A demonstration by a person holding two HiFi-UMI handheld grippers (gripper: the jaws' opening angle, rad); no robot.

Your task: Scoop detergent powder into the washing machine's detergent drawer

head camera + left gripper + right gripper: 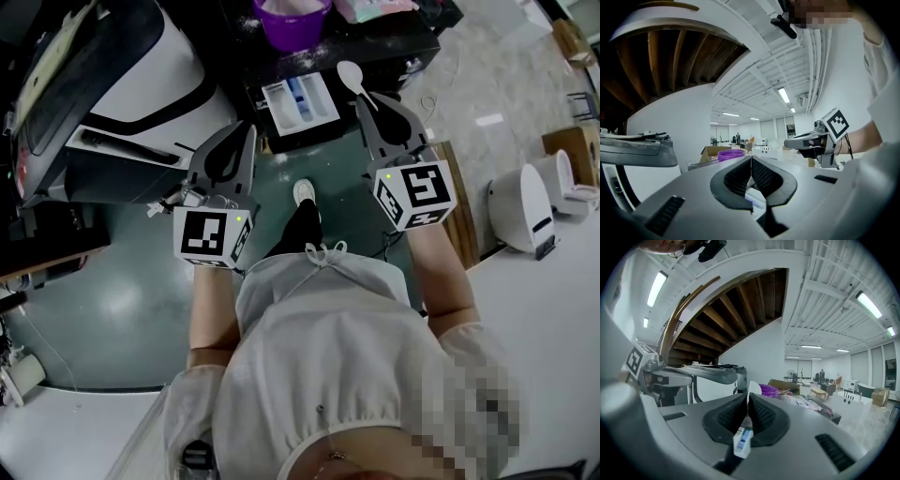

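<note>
In the head view the white detergent drawer (300, 103) with its blue compartment lies on a dark stand, just ahead of both grippers. Behind it stands a purple bowl (292, 21). My right gripper (362, 97) is shut on the handle of a white spoon (349, 75), whose bowl hovers beside the drawer's right end. The spoon's bowl (753, 389) pokes up past the closed jaws in the right gripper view. My left gripper (247, 128) is shut with nothing in it, left of the drawer. The washing machine (112, 84) is at the left.
White powder is scattered on the dark stand (375, 47) around the bowl. A wooden board (459, 211) and a white appliance (525, 208) lie to the right. The person's foot (303, 192) is on the green floor below the drawer.
</note>
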